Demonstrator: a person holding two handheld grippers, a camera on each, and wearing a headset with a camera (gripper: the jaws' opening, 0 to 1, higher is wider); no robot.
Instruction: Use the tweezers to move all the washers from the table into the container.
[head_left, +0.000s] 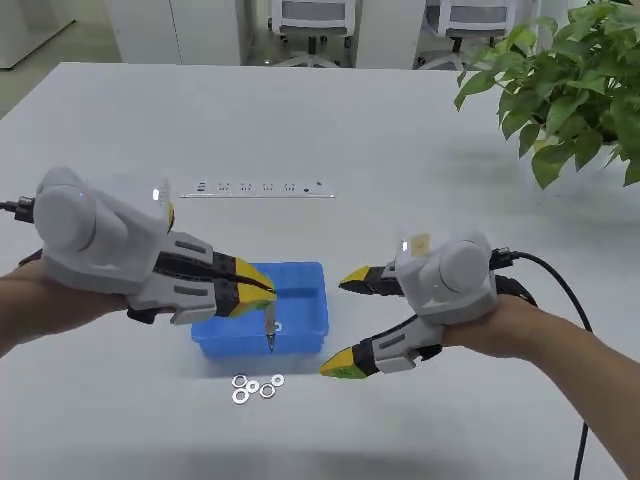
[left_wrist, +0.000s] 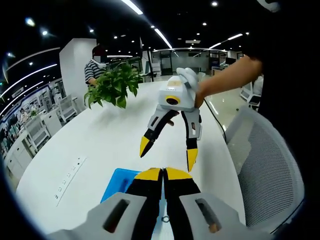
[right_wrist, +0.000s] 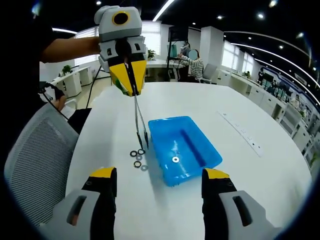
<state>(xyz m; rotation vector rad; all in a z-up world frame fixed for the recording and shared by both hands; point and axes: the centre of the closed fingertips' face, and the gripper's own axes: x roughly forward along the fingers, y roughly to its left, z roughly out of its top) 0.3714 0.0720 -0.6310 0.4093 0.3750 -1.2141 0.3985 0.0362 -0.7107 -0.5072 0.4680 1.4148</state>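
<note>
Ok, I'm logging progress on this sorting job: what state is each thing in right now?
left tool: shut on the slim metal tweezers
right tool: open, empty
slim metal tweezers: tips down by the loose silver washers
blue rectangular plastic container: upright, one silver ring washer inside
loose silver washers: flat on the white table, outside the container

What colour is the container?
The container is blue, clearest in the right gripper view.
</note>
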